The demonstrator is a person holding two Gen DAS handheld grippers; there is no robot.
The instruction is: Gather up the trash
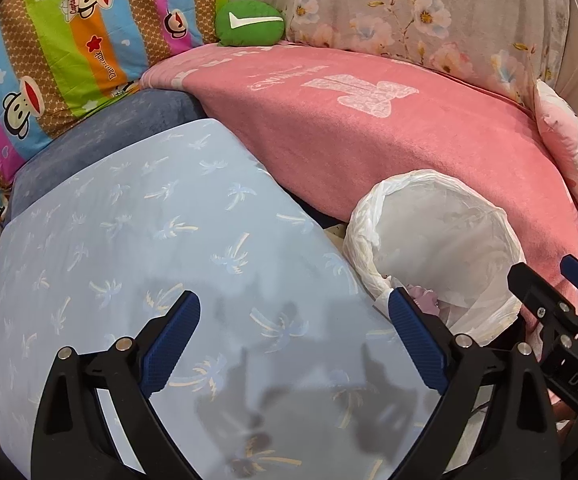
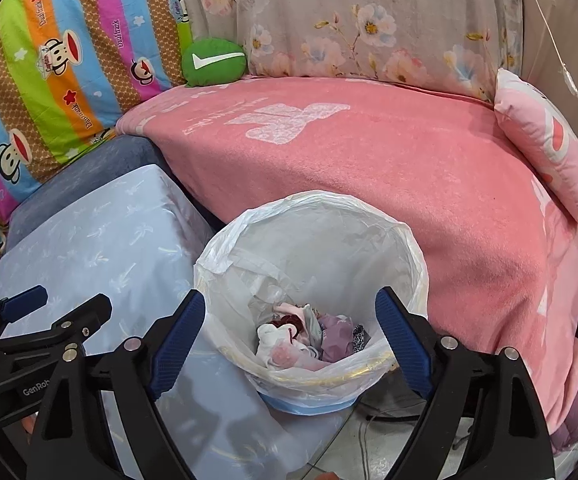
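A small bin lined with a white plastic bag [image 2: 413, 252] stands between a pale blue cushion and a pink blanket. At its bottom lies crumpled trash [image 2: 309, 336]: white, pink and purple wrappers and tissue. My right gripper [image 2: 291, 300] hangs over the bin's mouth, open, with nothing between its blue pads. In the left wrist view the bin [image 1: 373, 204] is on the right. My left gripper [image 1: 295, 298] stands open and empty above the pale blue cushion [image 1: 149, 240]. Each gripper shows at the edge of the other's view: the right gripper [image 1: 549, 272] and the left gripper [image 2: 65, 300].
A pink blanket [image 2: 389, 168] covers the seat behind and right of the bin. A green round cushion [image 2: 215, 62], a striped monkey-print quilt [image 2: 57, 60], floral fabric [image 2: 369, 28] and a pink pillow [image 2: 545, 140] line the back. A cable lies on the tiled floor [image 2: 373, 440] below the bin.
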